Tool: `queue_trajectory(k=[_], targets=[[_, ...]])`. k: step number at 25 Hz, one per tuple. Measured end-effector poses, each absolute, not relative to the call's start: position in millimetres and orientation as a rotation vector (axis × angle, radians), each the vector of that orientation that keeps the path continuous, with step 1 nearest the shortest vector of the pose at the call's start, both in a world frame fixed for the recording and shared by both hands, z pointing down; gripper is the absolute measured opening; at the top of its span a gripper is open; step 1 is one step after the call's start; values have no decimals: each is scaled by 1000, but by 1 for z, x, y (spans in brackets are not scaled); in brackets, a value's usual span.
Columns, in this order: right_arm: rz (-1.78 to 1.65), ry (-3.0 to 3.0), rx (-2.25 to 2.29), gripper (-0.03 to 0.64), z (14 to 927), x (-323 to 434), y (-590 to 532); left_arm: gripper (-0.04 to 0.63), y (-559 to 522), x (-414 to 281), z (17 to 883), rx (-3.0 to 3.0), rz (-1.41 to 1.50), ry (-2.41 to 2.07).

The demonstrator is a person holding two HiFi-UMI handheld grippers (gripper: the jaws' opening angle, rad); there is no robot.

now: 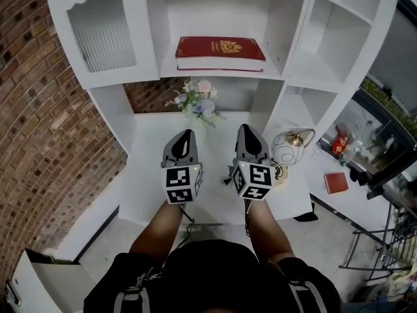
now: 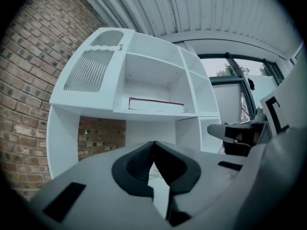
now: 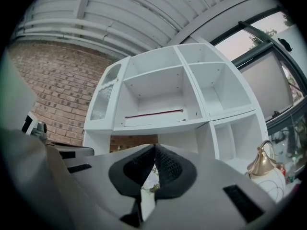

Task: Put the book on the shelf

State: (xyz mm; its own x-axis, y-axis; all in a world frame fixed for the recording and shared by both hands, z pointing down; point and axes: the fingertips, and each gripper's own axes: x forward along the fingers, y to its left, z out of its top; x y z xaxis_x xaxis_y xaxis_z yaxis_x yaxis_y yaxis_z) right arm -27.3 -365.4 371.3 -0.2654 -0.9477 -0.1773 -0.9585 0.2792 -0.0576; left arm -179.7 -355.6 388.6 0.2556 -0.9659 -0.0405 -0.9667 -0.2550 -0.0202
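Both my grippers are clenched on nothing. On my left gripper the two dark pads meet at their tips with only air between them, and my right gripper shows the same, pads pressed together and empty. From above, the left one and the right one hover side by side over the white desk, near each other but not touching, both pointing to twelve o'clock.

The red book is at twelve o'clock from my grippers. It lies flat, cover up, in the middle compartment of the white shelf, well apart from both sets of jaws. Each gripper view shows it from the side, as a pale block of pages under a red cover.

A small bunch of flowers stands on the desk just ahead, at twelve o'clock between the gripper tips. A brass lamp sits at three o'clock from my right gripper. A brick wall runs along at nine o'clock.
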Motion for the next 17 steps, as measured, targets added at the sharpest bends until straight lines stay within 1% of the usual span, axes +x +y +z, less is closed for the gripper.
queue_trajectory(k=[17], targets=[[104, 2326, -1764, 12, 367, -15, -358, 14, -351, -163, 379, -2468, 40, 1849]])
